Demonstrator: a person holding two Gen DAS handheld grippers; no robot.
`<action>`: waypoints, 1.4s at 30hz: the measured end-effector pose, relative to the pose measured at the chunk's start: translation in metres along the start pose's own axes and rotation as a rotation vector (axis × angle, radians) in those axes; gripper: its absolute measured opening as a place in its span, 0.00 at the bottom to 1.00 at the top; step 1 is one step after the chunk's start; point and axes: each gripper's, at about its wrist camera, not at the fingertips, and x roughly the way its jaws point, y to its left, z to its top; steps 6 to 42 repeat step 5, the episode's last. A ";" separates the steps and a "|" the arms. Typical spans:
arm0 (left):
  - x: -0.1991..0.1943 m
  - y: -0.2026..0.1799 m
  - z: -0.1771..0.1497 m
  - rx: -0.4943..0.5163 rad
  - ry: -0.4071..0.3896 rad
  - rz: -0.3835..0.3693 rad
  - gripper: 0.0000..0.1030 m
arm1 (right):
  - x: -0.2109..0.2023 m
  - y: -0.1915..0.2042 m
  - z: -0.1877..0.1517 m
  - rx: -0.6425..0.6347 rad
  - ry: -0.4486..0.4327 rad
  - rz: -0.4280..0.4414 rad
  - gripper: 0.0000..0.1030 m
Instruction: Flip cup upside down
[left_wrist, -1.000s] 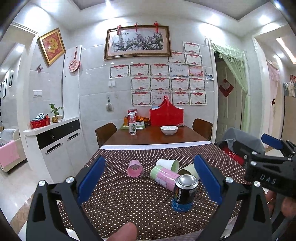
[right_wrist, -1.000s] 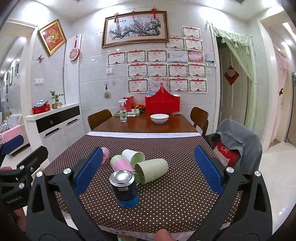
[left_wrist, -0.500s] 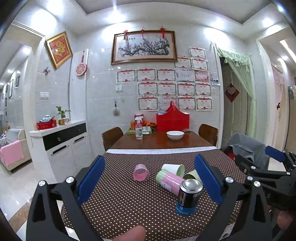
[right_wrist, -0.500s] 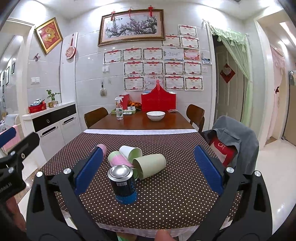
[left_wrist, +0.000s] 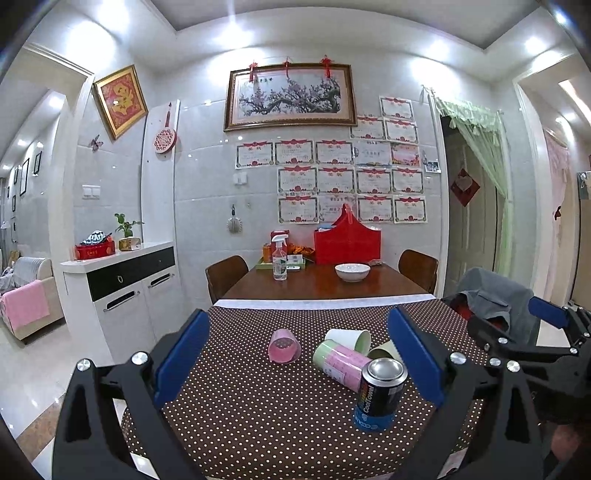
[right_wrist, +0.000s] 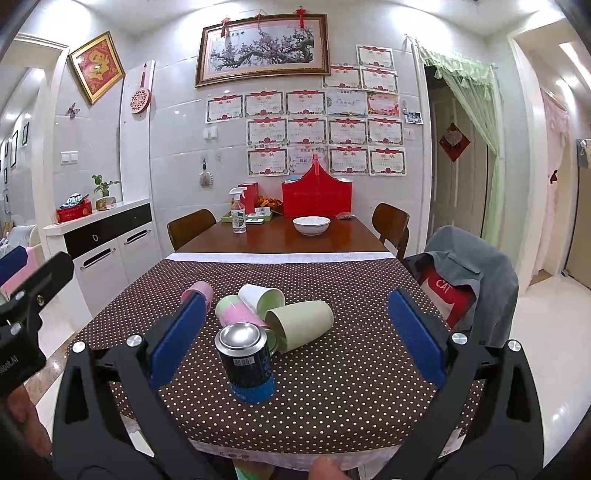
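Several cups lie on their sides on the brown dotted tablecloth (right_wrist: 332, 387): a small pink cup (left_wrist: 283, 346), a white cup (left_wrist: 348, 339), a green-and-pink cup (left_wrist: 341, 363) and a pale green cup (right_wrist: 300, 325). In the right wrist view they appear as the pink cup (right_wrist: 201, 290), white cup (right_wrist: 260, 297) and green-and-pink cup (right_wrist: 238, 312). My left gripper (left_wrist: 298, 360) is open, held above the table's near edge, short of the cups. My right gripper (right_wrist: 295, 338) is open too, with nothing between its blue pads.
An upright dark can (left_wrist: 380, 393) with a blue base stands nearest me, also the can (right_wrist: 247, 363) in front of the cups. Farther back sit a white bowl (right_wrist: 311, 225), spray bottle (right_wrist: 238, 212) and red box (right_wrist: 316, 197). A jacket-draped chair (right_wrist: 465, 280) stands right.
Both grippers have drawn back and tilted upward a little, so the table sits lower in view. The cups and can have not moved. Both stay open.
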 end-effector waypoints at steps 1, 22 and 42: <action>0.001 0.000 0.000 -0.003 0.007 -0.003 0.93 | 0.000 0.000 0.000 -0.001 0.000 0.001 0.94; 0.003 0.000 -0.001 -0.003 0.022 -0.014 0.93 | 0.001 0.000 0.000 0.002 0.002 0.003 0.94; 0.003 0.000 -0.001 -0.003 0.022 -0.014 0.93 | 0.001 0.000 0.000 0.002 0.002 0.003 0.94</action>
